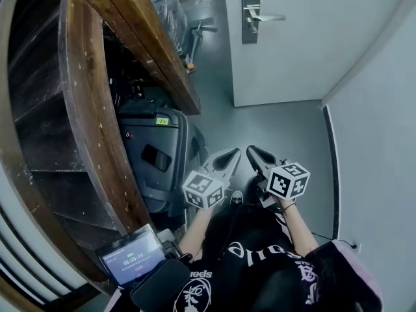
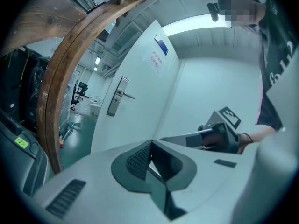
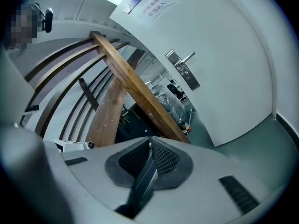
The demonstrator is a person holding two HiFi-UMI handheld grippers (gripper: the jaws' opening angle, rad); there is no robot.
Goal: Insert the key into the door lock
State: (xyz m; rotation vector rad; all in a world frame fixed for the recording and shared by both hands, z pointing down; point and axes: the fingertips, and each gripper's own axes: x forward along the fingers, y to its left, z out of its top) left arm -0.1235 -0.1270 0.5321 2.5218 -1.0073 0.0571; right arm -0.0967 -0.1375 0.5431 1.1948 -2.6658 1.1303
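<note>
Two grippers were held low over the floor (image 1: 286,122). The left gripper (image 1: 233,155) and the right gripper (image 1: 252,151) were each seen with jaws pressed together; no key could be made out between them. The door lock (image 1: 251,14) was seen at twelve o'clock, well apart.

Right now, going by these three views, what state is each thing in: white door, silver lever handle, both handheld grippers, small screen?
White door: open, floor continues past its handle edge.
Silver lever handle: level, unpressed; no key visible in its plate.
Left gripper: jaws shut, no key made out.
Right gripper: jaws shut, no key made out.
Small screen: lit.
</note>
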